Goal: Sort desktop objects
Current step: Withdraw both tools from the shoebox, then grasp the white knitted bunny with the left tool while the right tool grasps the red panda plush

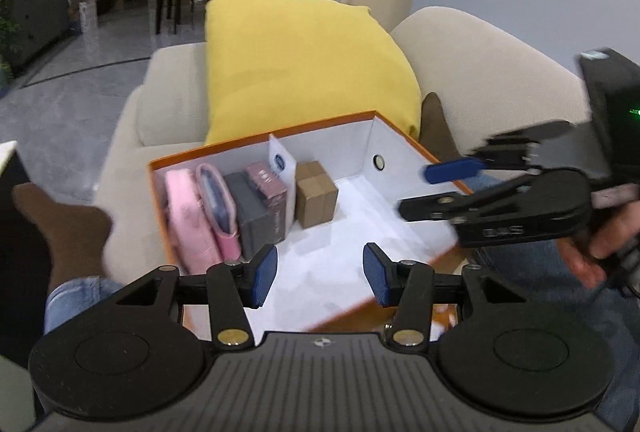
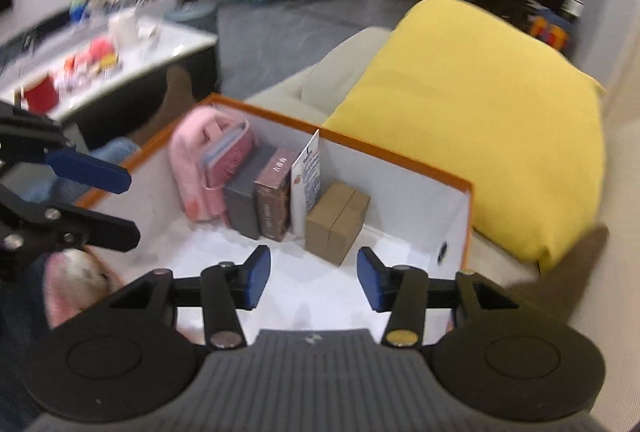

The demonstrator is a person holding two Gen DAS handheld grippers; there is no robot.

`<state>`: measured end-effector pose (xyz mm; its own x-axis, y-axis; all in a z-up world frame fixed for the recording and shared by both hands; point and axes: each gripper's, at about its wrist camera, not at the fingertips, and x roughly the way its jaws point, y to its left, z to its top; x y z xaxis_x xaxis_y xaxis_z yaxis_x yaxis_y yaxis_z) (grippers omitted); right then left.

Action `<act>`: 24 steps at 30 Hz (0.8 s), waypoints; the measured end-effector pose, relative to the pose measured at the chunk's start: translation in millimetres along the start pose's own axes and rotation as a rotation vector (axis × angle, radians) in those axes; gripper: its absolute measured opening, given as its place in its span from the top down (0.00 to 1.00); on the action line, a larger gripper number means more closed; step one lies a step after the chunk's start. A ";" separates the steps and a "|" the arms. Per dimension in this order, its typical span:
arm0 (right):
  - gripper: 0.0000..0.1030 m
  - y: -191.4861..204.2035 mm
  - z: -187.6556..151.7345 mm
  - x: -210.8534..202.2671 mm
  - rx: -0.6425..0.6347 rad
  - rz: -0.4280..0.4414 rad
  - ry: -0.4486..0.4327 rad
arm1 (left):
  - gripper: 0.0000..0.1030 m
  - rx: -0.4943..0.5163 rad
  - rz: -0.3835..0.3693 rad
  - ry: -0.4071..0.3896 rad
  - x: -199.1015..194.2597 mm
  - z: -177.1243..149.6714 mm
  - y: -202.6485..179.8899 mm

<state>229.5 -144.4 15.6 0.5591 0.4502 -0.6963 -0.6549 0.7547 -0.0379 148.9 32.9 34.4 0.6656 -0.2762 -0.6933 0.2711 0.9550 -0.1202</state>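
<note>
Box (image 1: pixel 404 152) is resting on my lap before the cushion (image 1: pixel 304 64), items standing packed against its far wall, saving floor space. Left gripper (image 1: pixel 320 274) and right gripper (image 2: pixel 313 278) are hovering half-open, empty.

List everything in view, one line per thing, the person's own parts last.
storage box: one, orange outside, white inside, on the sofa
pink pouches: two, far left in the box
grey box: one, beside the pouches
maroon box: one, next to the grey box
white card: one, upright, between maroon and cardboard boxes
cardboard box: one, brown, right of the card
cushion: one, yellow, behind the storage box
sofa: one, beige
coffee table: one, white-topped, cluttered
left gripper: black, blue pads, open, empty
right gripper: black, blue pads, open, empty
</note>
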 end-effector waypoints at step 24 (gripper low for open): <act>0.31 19.3 -129.1 -12.7 0.675 -0.023 0.095 | 0.32 -0.685 0.144 0.067 17.3 -122.0 14.5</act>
<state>144.2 -197.1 -68.8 0.5016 0.4097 -0.7619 -0.1651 0.9099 0.3807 79.5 55.2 -66.0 0.6116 -0.1558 -0.7757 -0.3300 0.8409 -0.4290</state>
